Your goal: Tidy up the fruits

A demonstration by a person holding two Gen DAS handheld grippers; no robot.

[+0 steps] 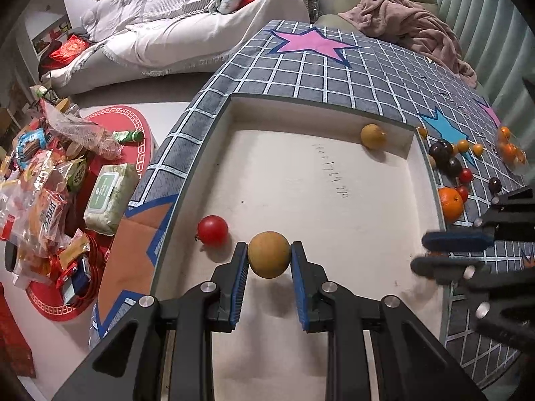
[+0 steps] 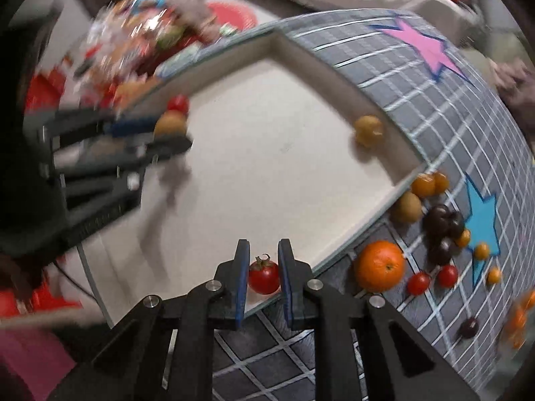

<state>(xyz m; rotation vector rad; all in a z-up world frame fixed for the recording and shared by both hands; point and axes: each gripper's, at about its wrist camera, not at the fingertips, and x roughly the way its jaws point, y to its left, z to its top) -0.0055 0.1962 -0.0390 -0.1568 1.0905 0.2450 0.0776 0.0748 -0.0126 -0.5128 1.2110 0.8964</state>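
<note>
My left gripper [image 1: 269, 258] is shut on a round yellow-brown fruit [image 1: 269, 259] just above the floor of the white tray [image 1: 317, 100]. A red tomato [image 1: 213, 230] lies beside it to the left, and a second yellow-brown fruit [image 1: 372, 136] sits in the far right corner. In the right wrist view, my right gripper [image 2: 264, 269] is shut on a small red tomato [image 2: 263, 274] over the tray's near edge [image 2: 351, 244]. The left gripper [image 2: 172, 132] shows blurred at the left.
On the grey grid mat [image 2: 434, 117] right of the tray lie an orange [image 2: 379, 266], a brown fruit [image 2: 407, 207], dark plums [image 2: 441, 224], cherry tomatoes [image 2: 418, 283] and small orange fruits [image 2: 424, 185]. Snack packets [image 1: 43, 200] crowd a red stool to the left.
</note>
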